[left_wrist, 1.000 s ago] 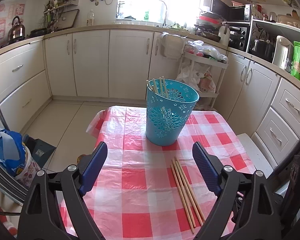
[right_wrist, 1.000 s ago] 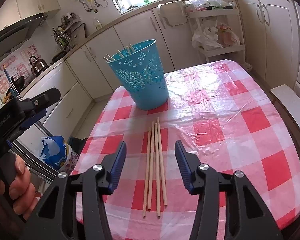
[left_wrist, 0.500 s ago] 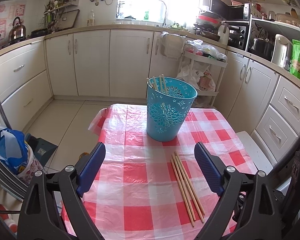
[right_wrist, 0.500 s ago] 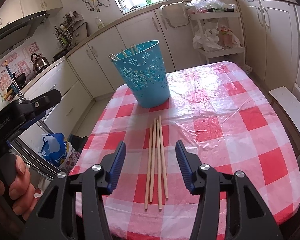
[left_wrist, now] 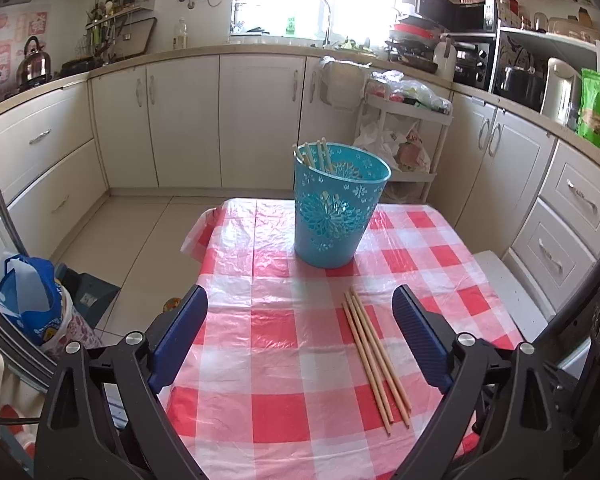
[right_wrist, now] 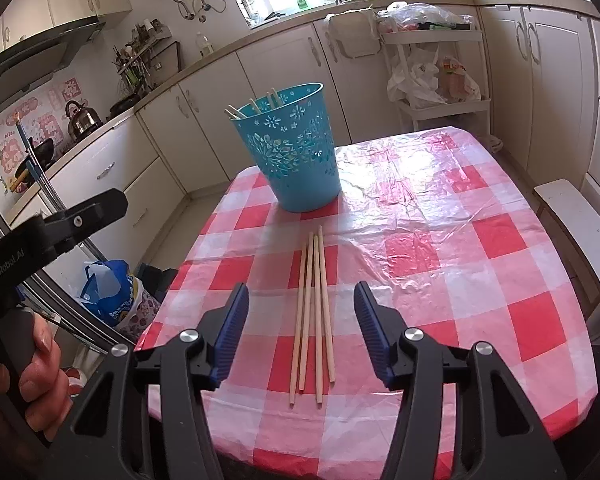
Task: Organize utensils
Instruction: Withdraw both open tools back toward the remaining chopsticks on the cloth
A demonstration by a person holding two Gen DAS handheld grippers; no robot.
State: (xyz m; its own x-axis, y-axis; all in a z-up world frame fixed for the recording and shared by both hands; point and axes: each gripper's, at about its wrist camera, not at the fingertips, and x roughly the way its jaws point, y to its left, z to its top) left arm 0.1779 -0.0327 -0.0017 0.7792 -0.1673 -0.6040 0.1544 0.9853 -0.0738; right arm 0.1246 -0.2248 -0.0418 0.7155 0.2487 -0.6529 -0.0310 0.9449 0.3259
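Several wooden chopsticks (right_wrist: 314, 308) lie side by side on the red-and-white checked tablecloth (right_wrist: 440, 264); they also show in the left wrist view (left_wrist: 374, 358). A blue perforated basket (right_wrist: 296, 148) stands upright behind them with several chopsticks inside; it also shows in the left wrist view (left_wrist: 336, 204). My right gripper (right_wrist: 301, 300) is open and empty, held above the near ends of the loose chopsticks. My left gripper (left_wrist: 300, 304) is open and empty, above the table's near left part, with the chopsticks toward its right finger.
The small table (left_wrist: 236, 240) stands in a kitchen with white cabinets (left_wrist: 188, 120) around it. A blue bag (left_wrist: 24, 300) sits on the floor to the left. A white bench (right_wrist: 580, 232) is at the right. My left hand holding its gripper shows in the right wrist view (right_wrist: 40, 240).
Both grippers have pulled back and up from the table; the basket and chopsticks look smaller and farther. Both stay open and empty. Nothing on the table moved.
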